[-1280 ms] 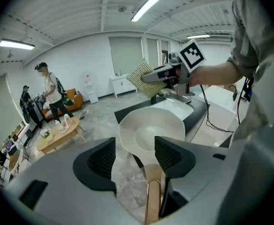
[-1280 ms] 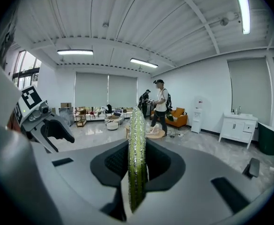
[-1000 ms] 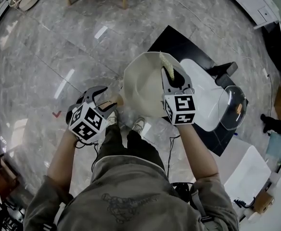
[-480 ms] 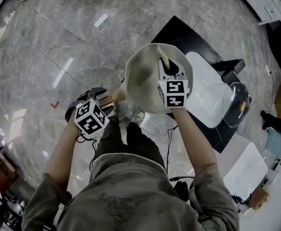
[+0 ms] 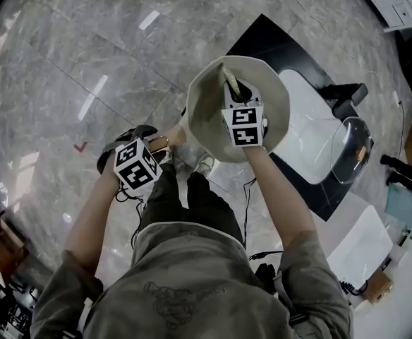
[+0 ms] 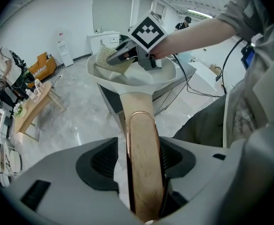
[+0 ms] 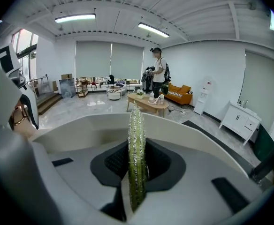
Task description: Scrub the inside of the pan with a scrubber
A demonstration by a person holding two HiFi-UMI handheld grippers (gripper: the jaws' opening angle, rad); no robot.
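A cream pan (image 5: 209,115) is held up in the air over the floor, tilted so its inside faces me. My left gripper (image 5: 153,142) is shut on its wooden handle (image 6: 141,144), which runs straight out between the jaws to the pan (image 6: 127,78). Inside the pan, my right gripper (image 5: 235,92) is shut on a flat green-and-yellow scrubber (image 5: 228,76). The scrubber (image 7: 137,153) stands edge-on between the pads, and its far end lies against the pan's inner wall (image 6: 110,60).
Beyond the pan a black mat (image 5: 262,44) lies on the marble floor, with a white board (image 5: 308,133) and a glass lid (image 5: 350,150) on it. My legs and shoes (image 5: 202,164) are just below the pan. Another person stands by a wooden table (image 7: 148,102).
The pan has been lifted and carried farther from me. The right gripper with the scrubber has slid from the pan's right rim towards its middle. The left gripper keeps its hold on the handle.
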